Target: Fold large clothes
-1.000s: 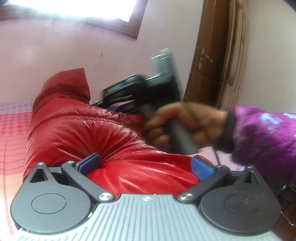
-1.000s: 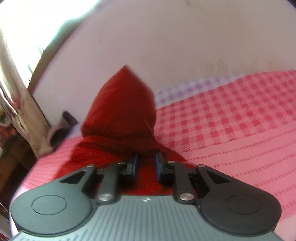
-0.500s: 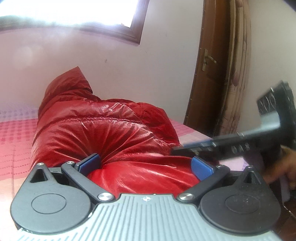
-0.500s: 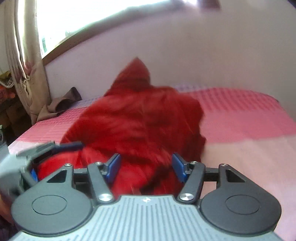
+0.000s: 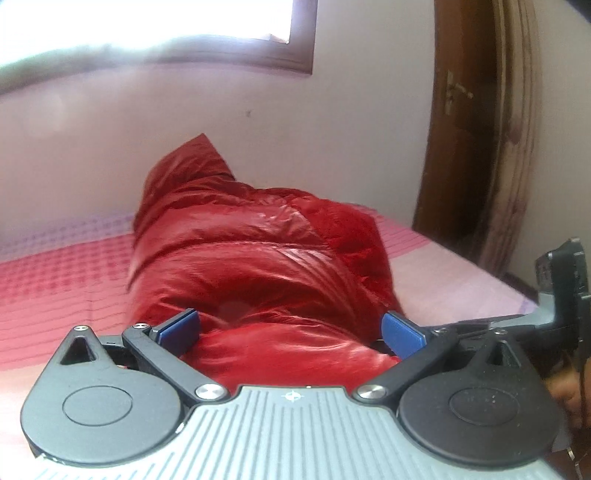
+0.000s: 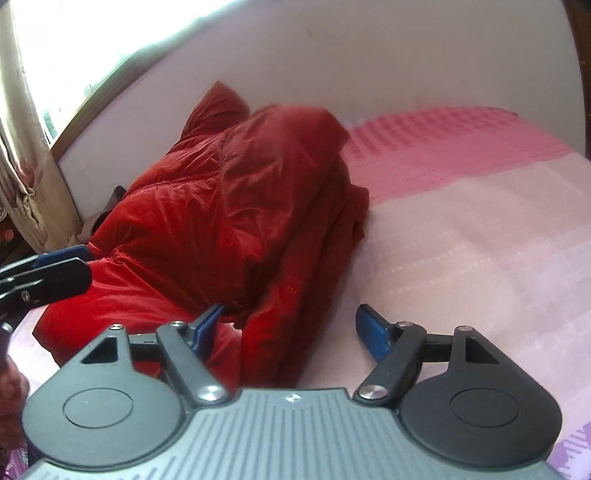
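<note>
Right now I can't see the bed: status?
Left gripper open over red jacket. Right gripper open, jaws just widened, straddling its edge. Nothing in the way.

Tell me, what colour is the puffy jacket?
Shiny red jacket; the left wrist view shows it best.

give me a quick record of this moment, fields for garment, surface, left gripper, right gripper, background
garment: red puffer jacket, folded in on itself, hood end toward the wall
surface: bed with pink checked sheet, jacket lying on it
left gripper: left gripper jaws wide apart, jacket hem bulging between them, pads not pressing it
right gripper: right gripper jaws open and have just been opening; they straddle the jacket's near edge without gripping
background: window, brown door, curtain
</note>
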Demonstrator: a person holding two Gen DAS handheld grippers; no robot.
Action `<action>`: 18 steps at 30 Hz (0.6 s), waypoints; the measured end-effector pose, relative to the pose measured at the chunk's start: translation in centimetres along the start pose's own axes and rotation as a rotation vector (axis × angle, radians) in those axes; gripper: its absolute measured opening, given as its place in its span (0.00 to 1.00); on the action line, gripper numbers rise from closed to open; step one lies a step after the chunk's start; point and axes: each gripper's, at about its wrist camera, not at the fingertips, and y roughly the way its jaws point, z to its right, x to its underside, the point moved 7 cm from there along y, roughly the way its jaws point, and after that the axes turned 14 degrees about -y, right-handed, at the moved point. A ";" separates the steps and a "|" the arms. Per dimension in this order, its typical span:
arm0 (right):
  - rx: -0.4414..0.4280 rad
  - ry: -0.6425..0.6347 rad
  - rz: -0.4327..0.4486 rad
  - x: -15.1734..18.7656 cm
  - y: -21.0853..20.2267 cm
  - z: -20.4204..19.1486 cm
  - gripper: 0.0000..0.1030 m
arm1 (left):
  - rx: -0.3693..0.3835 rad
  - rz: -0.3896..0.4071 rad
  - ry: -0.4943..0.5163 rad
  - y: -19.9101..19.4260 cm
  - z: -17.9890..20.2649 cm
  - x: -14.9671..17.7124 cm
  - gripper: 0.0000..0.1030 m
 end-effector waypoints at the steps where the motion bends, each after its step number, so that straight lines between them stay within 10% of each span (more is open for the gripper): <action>1: 0.002 0.003 0.002 0.0 0.0 0.0 0.74 | -0.007 -0.003 -0.003 0.0 -0.1 -0.2 1.00; 18: -0.029 0.029 0.004 -0.3 0.4 0.8 0.93 | -0.028 -0.004 -0.055 0.6 -5.8 -3.6 1.00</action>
